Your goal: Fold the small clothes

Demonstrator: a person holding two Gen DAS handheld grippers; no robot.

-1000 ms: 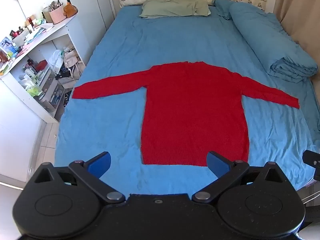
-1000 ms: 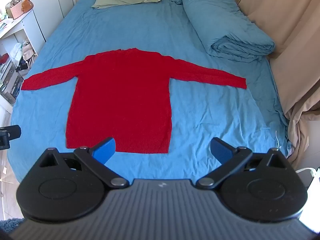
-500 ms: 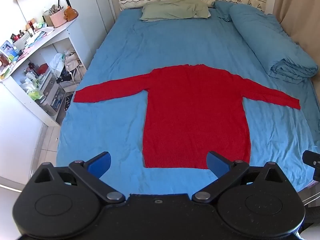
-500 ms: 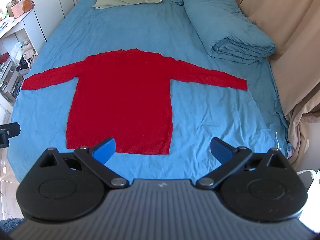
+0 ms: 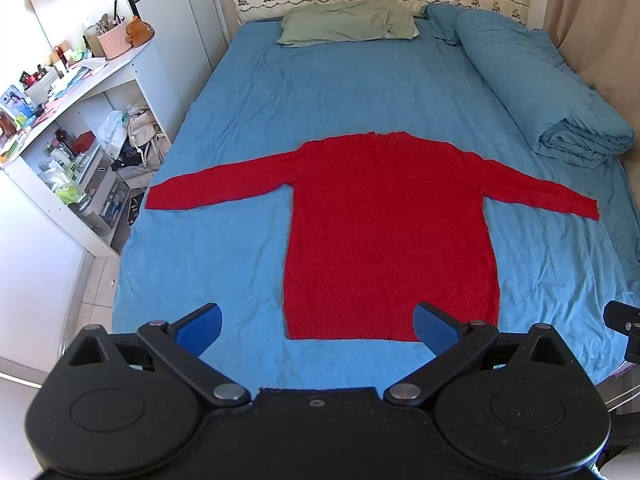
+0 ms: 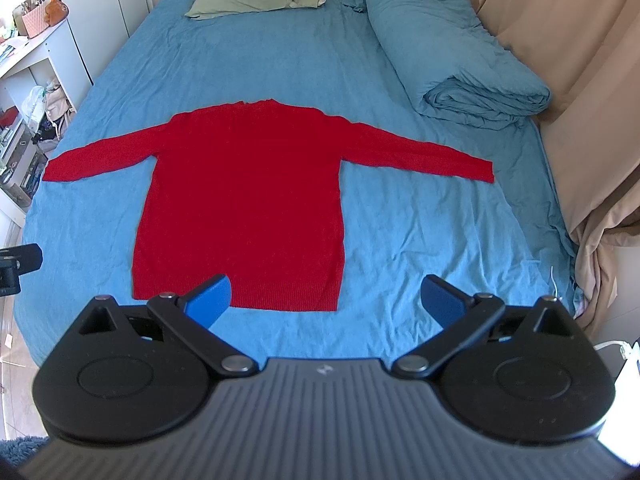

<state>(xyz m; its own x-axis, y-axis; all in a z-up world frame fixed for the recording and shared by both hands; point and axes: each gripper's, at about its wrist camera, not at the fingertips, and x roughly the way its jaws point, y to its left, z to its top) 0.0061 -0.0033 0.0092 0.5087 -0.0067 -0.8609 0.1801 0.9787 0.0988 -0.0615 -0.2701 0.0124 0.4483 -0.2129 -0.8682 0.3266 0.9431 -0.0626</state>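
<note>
Bedroom: cluttered white shelves [image 5: 68,128] at left, then a blue-sheeted bed [image 5: 224,248] carrying one red sweater [image 5: 390,236] spread flat, both sleeves out, unfolded. Left tongs [image 5: 318,322] and right tongs [image 6: 329,298] hover wide and empty near its hem. Folding looks unstarted; next likely means gripping a sleeve.

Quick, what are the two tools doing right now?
Left tool: open, holding nothing.
Right tool: open, holding nothing.
</note>
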